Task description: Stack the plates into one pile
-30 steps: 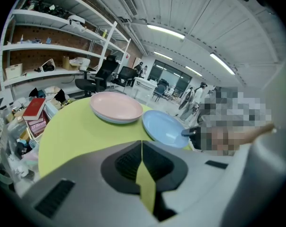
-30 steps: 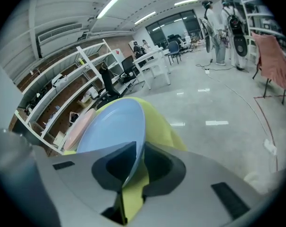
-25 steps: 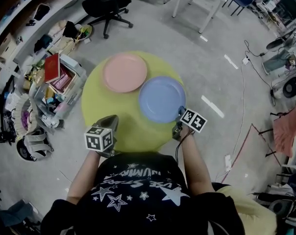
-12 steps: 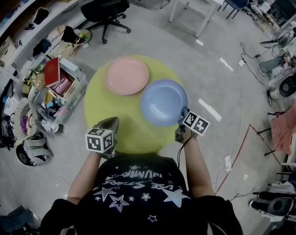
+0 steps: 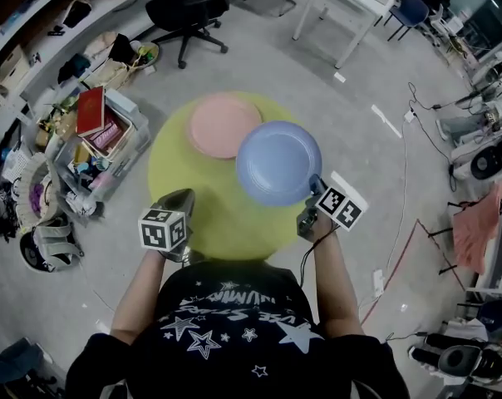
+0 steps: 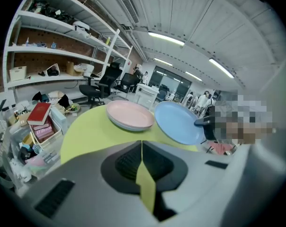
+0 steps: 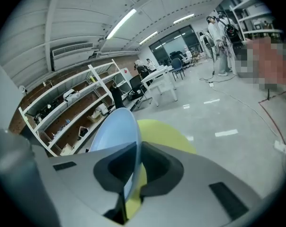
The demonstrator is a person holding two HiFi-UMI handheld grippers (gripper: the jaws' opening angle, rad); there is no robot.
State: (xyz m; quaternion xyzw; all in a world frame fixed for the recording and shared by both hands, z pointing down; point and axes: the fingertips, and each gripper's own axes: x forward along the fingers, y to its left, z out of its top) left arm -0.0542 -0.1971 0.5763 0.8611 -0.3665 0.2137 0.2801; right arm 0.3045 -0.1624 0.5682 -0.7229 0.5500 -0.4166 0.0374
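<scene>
- Your R gripper (image 5: 312, 191) is clamped on the rim of the round blue plastic plate (image 5: 278, 162), mid-frame, tilted above the round yellow table (image 5: 193, 210).
- Round pink plate (image 5: 216, 123) lies on the table, upper centre.
- Your L gripper (image 5: 178, 204): jaws together, empty, lower left.

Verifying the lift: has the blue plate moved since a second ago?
Yes. The blue plate, gripped at its rim by the right gripper, has shifted toward the pink plate and now overlaps its edge in the head view.
</scene>
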